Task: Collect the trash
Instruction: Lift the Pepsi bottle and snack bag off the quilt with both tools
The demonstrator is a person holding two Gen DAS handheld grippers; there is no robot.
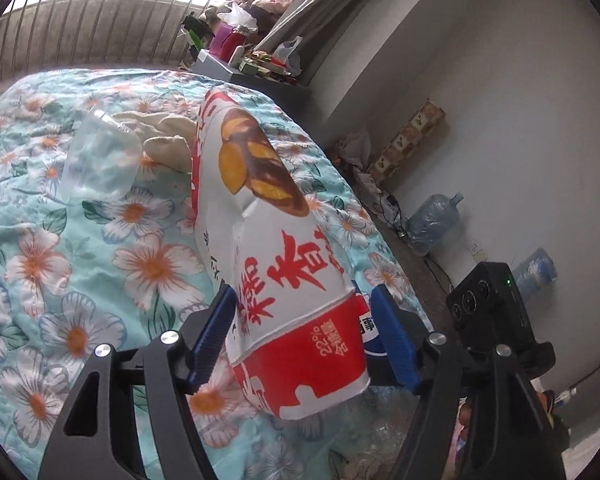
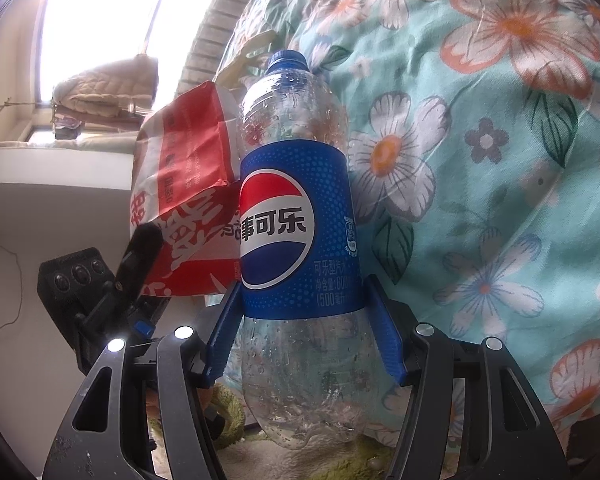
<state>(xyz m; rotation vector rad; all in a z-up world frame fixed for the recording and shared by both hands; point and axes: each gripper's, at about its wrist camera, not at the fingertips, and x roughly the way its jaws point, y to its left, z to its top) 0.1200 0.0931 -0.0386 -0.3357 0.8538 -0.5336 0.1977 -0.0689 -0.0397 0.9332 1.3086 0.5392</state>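
Observation:
My left gripper (image 1: 302, 320) is shut on a white and red snack bag (image 1: 268, 248) with a cake picture and holds it above the floral bed cover (image 1: 80, 272). The bag also shows in the right wrist view (image 2: 188, 184). My right gripper (image 2: 304, 320) is shut on an empty clear Pepsi bottle (image 2: 296, 208) with a blue cap, held upright beside the bed. The right gripper shows at the lower right of the left wrist view (image 1: 488, 308). A clear plastic cup (image 1: 100, 160) lies on the bed, beside crumpled beige paper (image 1: 168, 136).
A cluttered grey table (image 1: 252, 68) stands past the bed under the window. Two large water jugs (image 1: 436, 220) and boxes (image 1: 412, 140) stand along the white wall. A green rug (image 2: 228, 412) lies on the floor below the bottle.

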